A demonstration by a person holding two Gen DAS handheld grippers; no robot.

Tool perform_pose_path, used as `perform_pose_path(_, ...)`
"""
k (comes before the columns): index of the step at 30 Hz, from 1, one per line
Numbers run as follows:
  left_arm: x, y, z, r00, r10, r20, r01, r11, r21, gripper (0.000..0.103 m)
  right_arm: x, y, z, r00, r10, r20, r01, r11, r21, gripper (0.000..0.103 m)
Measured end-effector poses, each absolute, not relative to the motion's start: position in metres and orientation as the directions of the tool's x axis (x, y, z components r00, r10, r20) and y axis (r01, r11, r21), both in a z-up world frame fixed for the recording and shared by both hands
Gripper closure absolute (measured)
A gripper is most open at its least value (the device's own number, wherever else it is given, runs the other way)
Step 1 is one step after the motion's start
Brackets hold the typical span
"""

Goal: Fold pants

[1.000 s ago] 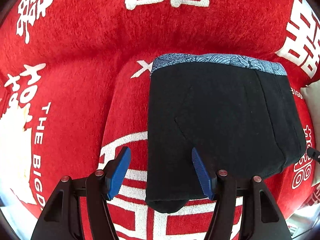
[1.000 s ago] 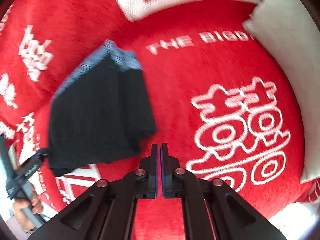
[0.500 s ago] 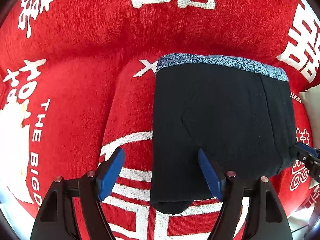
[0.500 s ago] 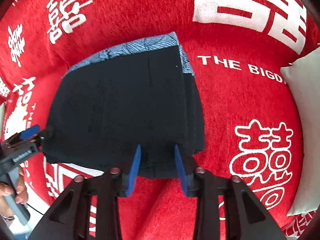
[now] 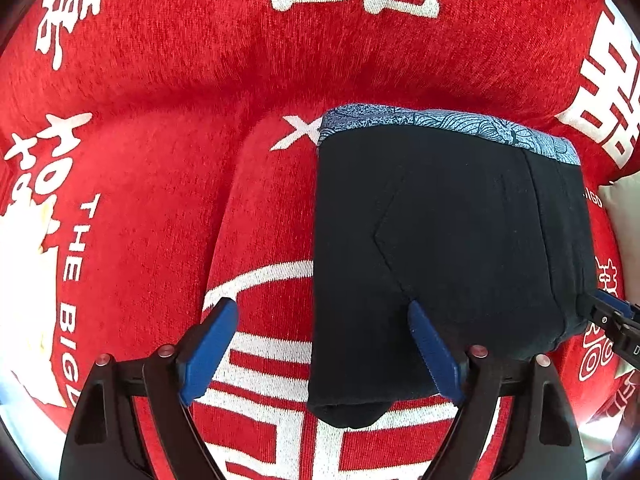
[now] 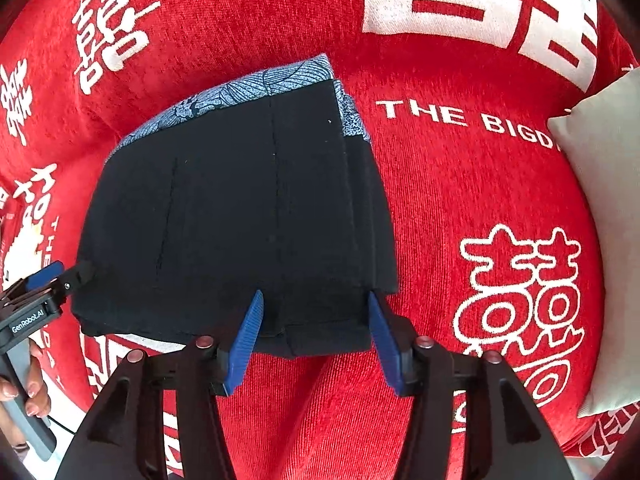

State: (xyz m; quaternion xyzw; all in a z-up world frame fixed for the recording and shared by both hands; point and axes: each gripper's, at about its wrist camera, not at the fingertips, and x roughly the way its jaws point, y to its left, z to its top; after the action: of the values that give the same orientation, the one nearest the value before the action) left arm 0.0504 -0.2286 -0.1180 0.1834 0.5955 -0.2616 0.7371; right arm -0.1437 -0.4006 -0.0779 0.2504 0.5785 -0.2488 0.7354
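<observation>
The black pants lie folded into a compact rectangle on the red blanket, with the blue patterned waistband at the far edge. My left gripper hovers over the near left corner with its jaws opening; the pants' left edge lies between the blue fingers, unpressed. In the right wrist view the pants fill the middle. My right gripper is at the near right corner with its jaws opening; the hem sits between its pads, not squeezed. Each gripper shows at the edge of the other's view.
The blanket carries large white characters and letters and has a raised fold left of the pants. A pale pillow lies at the right edge. A hand holds the left gripper's handle.
My right gripper swung from the bare blanket to the pants' near right corner and went from shut to open. My left gripper's fingers spread wider. The pants stayed put.
</observation>
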Motion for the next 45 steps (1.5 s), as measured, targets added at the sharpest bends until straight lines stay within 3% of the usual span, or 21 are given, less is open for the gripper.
perform_pose_path(10, 0.06, -0.232, -0.12, 0.096, -0.164, -0.982, 0.61, 0.789, -0.073, 0.015, -0.153, -0.405, -0.08, 0.196, -0.118, -0.973, 0.678, 0.734, 0.048, 0.024)
perform_pose_path(26, 0.082, -0.251, -0.106, 0.041, -0.237, -0.971, 0.638, 0.754, -0.157, 0.015, -0.179, -0.413, -0.055, 0.233, -0.1, -0.967, 0.7, 0.708, 0.095, 0.023)
perform_pose_path(33, 0.072, -0.263, -0.108, 0.137, -0.13, -0.982, 0.689, 0.725, 0.0, 0.015, -0.187, -0.421, -0.05, 0.286, -0.084, -0.955, 0.737, 0.656, 0.163, 0.023)
perform_pose_path(45, 0.089, -0.251, -0.106, 0.06, -0.214, -0.975, 0.66, 0.742, -0.122, 0.015, -0.169, -0.436, -0.053, 0.356, 0.023, -0.934, 0.717, 0.635, 0.289, 0.023)
